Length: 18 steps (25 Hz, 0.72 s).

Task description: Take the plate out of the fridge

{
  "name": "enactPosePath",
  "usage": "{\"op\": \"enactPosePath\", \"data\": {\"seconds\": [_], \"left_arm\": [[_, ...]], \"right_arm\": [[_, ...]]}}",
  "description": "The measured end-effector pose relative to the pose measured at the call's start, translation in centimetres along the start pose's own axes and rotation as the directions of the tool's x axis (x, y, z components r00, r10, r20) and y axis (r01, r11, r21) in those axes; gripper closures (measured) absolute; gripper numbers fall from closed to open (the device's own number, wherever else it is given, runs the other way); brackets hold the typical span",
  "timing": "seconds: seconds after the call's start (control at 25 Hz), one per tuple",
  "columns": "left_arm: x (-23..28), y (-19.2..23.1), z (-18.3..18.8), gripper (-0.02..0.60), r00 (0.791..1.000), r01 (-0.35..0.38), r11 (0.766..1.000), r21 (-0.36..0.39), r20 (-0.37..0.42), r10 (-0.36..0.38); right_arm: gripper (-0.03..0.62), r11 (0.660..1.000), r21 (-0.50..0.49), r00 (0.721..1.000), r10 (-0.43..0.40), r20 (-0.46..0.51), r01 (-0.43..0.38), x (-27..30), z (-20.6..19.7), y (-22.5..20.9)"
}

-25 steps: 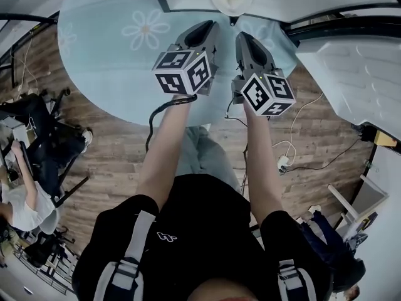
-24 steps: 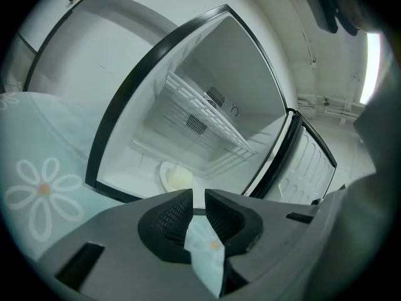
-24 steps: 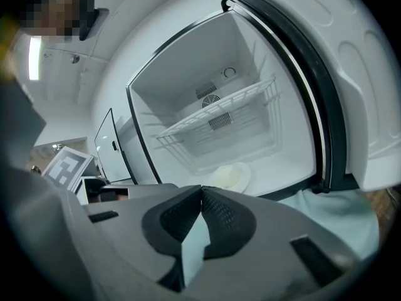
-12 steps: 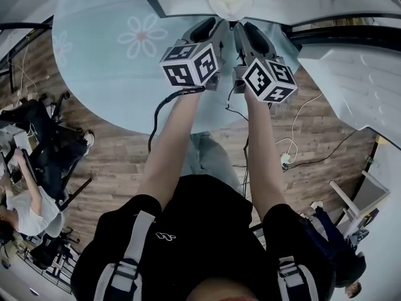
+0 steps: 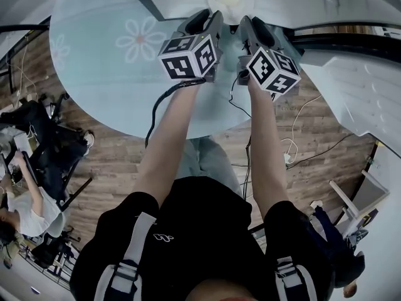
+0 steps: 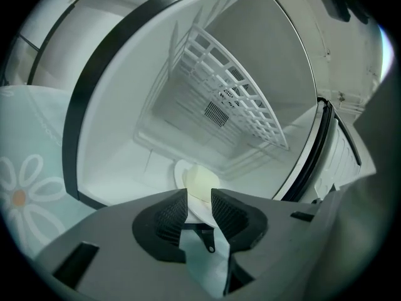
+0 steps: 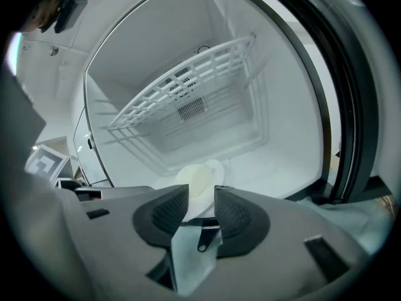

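Both forearms stretched forward, side by side. Left tool [image 6: 199, 209] and right tool [image 7: 202, 209] aimed slightly down into open fridge [image 6: 119, 149]. Jaws of both wide apart, just been opening, gripping nothing. Plate [image 7: 199, 177] on fridge floor, under wire shelf [image 7: 182, 102], just ahead of jaws. Versus second ago: tools nearer fridge mouth, arms straighter.

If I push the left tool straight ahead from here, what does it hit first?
Most likely the plate on the fridge floor. It lies straight ahead of the left tool, whose jaws have just been opening and grip nothing yet. Depth is unclear.
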State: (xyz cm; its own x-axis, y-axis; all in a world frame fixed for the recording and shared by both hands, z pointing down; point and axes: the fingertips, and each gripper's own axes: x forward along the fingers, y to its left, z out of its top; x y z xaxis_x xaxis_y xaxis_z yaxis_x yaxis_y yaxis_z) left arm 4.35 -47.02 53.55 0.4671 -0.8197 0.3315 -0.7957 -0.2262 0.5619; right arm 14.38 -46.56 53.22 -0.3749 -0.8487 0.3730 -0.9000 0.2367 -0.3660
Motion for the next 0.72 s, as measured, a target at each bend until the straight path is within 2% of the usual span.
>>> {"op": "enactPosePath", "data": {"seconds": [0.32, 0.72], "left_arm": [[1.7, 1.3, 0.8, 0.454, 0.997, -0.063, 0.993, 0.095, -0.035, 0.067], [3.3, 1.7, 0.7, 0.454, 0.995, -0.062, 0.994, 0.093, -0.073, 0.069]], "right_arm": [[0.462, 0.999, -0.025, 0.999, -0.038, -0.011, 0.038, 1.8, 1.3, -2.3], [0.462, 0.998, -0.052, 0.998, -0.030, -0.049, 0.027, 3.9, 1.3, -2.8]]}}
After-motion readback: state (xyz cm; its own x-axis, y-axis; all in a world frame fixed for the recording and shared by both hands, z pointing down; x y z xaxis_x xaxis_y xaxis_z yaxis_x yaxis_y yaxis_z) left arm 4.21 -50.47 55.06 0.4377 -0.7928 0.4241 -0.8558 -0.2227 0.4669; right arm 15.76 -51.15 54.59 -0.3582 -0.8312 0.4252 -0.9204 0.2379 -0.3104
